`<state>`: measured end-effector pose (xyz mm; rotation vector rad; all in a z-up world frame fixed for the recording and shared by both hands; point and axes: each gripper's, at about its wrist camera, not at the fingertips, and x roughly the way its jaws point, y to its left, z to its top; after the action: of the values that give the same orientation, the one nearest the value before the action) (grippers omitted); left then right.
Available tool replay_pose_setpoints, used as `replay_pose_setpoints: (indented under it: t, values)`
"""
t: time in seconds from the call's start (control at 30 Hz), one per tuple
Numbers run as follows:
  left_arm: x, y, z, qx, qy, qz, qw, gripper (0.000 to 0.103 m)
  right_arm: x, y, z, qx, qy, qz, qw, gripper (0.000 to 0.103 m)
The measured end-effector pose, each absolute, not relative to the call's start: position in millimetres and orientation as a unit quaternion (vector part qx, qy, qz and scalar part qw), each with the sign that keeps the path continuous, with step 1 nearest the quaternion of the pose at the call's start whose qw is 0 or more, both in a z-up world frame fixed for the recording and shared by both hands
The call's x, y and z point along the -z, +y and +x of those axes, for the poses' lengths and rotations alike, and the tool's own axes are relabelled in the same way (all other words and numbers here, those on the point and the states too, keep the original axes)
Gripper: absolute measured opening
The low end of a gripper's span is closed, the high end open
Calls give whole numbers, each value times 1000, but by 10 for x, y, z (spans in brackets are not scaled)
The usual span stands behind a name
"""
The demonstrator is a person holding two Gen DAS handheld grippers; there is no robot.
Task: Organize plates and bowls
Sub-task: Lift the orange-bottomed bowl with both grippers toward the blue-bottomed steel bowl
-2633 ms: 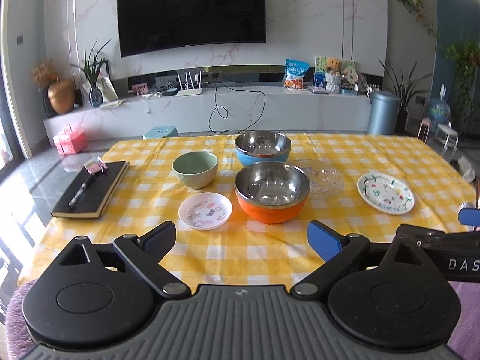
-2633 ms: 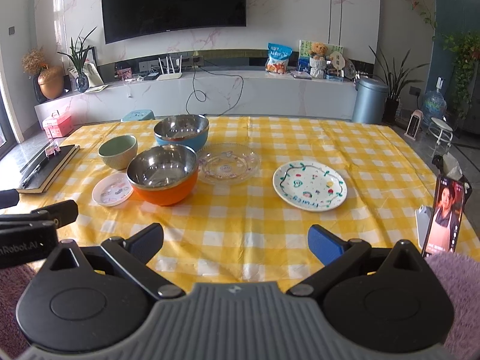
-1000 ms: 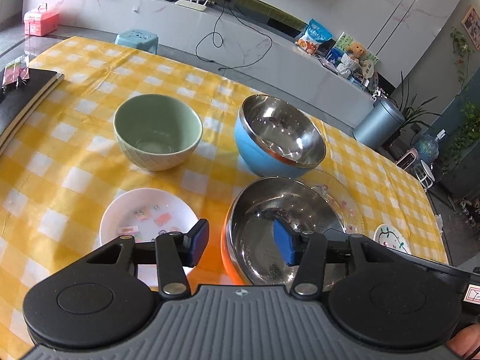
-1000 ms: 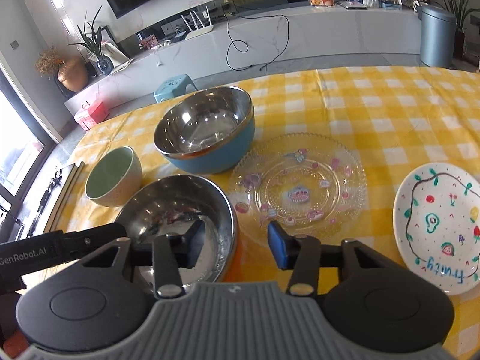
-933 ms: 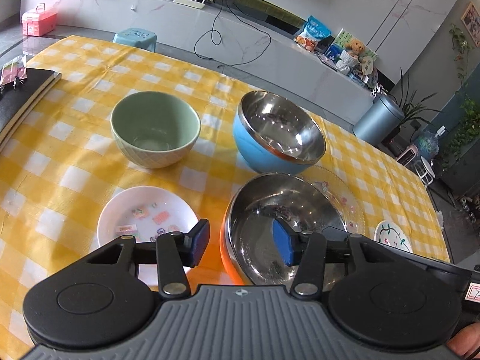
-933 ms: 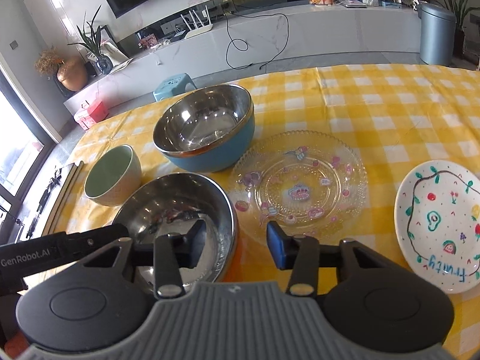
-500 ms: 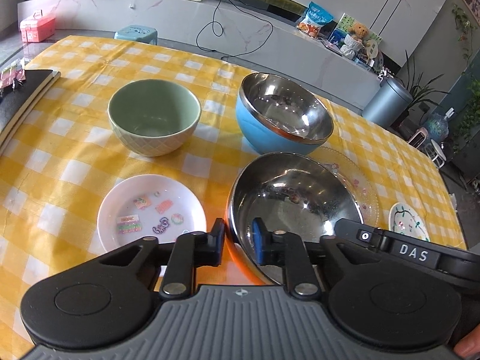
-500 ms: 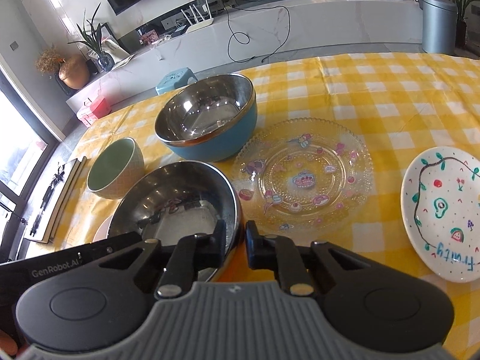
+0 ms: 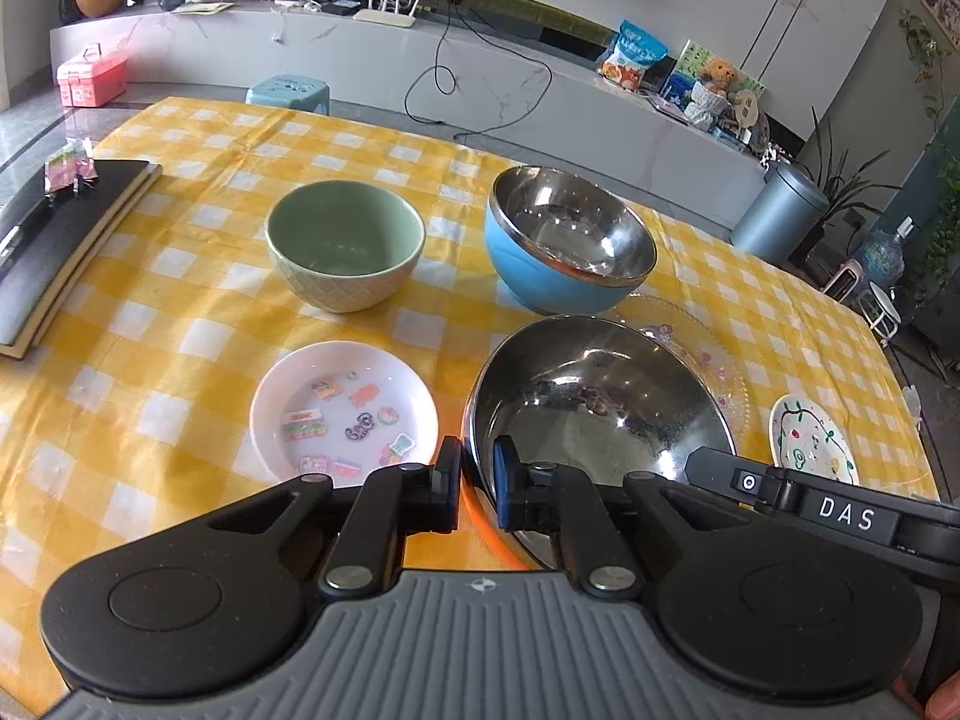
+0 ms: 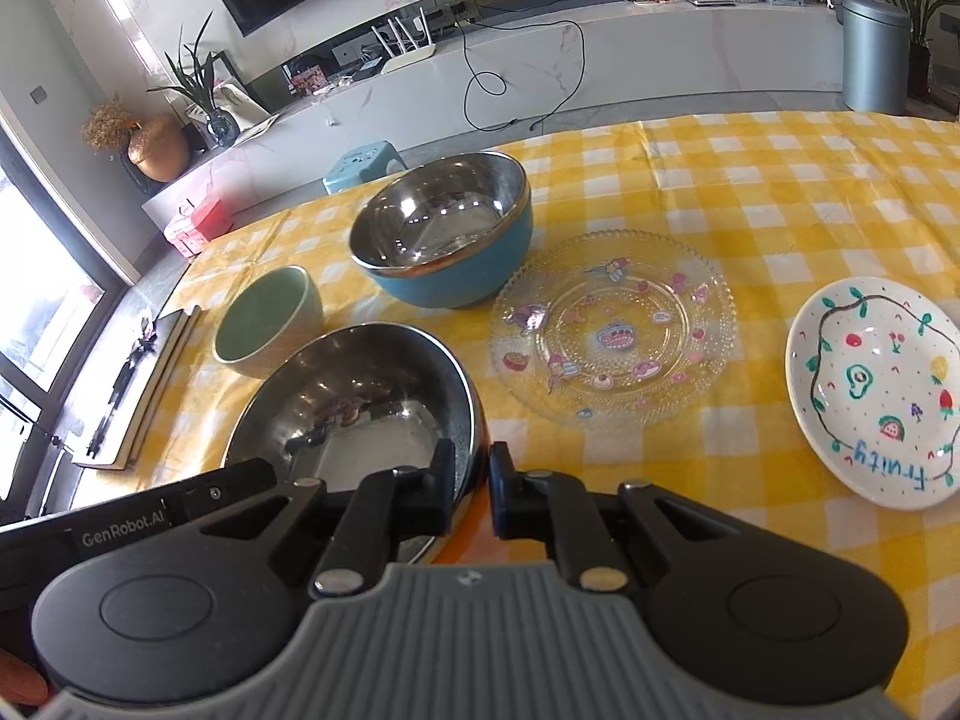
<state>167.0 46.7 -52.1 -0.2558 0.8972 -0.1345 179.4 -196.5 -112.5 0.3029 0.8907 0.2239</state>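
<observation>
The orange steel-lined bowl (image 9: 594,396) is gripped from both sides and tilts toward the camera. My left gripper (image 9: 478,480) is shut on its left rim. My right gripper (image 10: 472,480) is shut on the right rim of the same bowl (image 10: 354,402). Behind it stands a blue steel-lined bowl (image 9: 567,249), also in the right wrist view (image 10: 444,240). A green ceramic bowl (image 9: 345,252) (image 10: 267,318) stands to the left. A small pink plate (image 9: 342,414), a clear glass plate (image 10: 612,330) and a white painted plate (image 10: 876,390) lie on the yellow checked tablecloth (image 9: 150,360).
A black notebook with a pen (image 9: 54,240) lies at the table's left edge. Beyond the table are a white TV bench (image 9: 420,60), a blue stool (image 9: 288,93) and a grey bin (image 9: 780,216).
Both grippers have closed onto the orange bowl's rim from opposite sides, and the bowl has risen and tilted slightly. The other dishes have not moved.
</observation>
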Motion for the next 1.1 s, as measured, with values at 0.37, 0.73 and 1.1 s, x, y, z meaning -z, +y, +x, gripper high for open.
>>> replay_pose_setpoints:
  t: [0.37, 0.73, 1.1]
  values:
    - [379, 606, 1263, 62, 417, -143, 896, 12, 1020, -1960, 1318, -112, 418, 182, 883, 9]
    - [463, 758, 892, 46, 418, -158, 893, 12, 1077, -1805, 947, -114, 431, 195, 874, 9]
    - [583, 793, 837, 48, 438, -157, 884, 12, 1187, -1760, 911, -104, 453, 191, 865, 9]
